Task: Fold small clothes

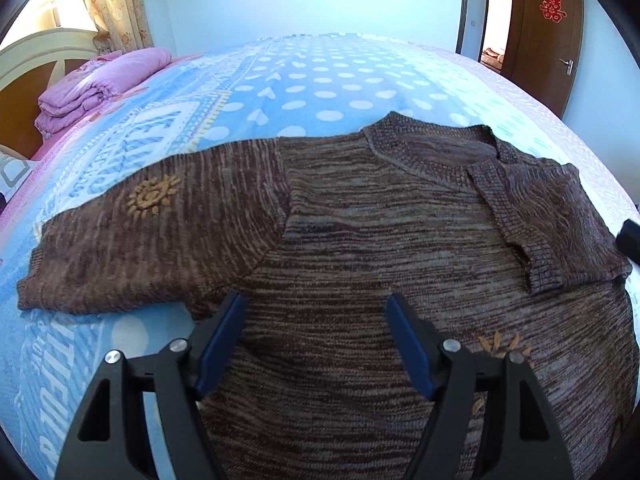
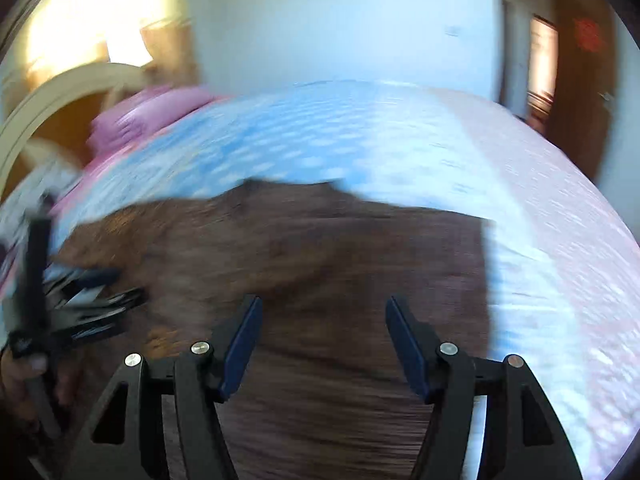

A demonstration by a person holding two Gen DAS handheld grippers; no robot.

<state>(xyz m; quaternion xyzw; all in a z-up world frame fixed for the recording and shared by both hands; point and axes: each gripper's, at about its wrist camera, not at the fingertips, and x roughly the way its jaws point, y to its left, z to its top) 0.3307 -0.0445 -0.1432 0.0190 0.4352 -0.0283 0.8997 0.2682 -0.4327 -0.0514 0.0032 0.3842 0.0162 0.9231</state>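
Observation:
A brown striped knit sweater (image 1: 360, 240) lies flat on the bed. Its left sleeve (image 1: 132, 236), with a yellow sun patch, stretches out to the left. Its right sleeve (image 1: 532, 216) is folded in over the chest. My left gripper (image 1: 316, 304) is open and empty, just above the sweater's lower body. In the blurred right wrist view the sweater (image 2: 320, 264) fills the middle. My right gripper (image 2: 324, 308) is open and empty above it. The left gripper (image 2: 84, 304) shows at that view's left edge, held by a hand.
The bed has a blue dotted blanket (image 1: 312, 84) and a pale pink sheet (image 2: 568, 248) on the right. A folded pink quilt (image 1: 100, 80) lies by the headboard (image 1: 36, 60) at the far left. A brown door (image 1: 548, 36) stands at the back right.

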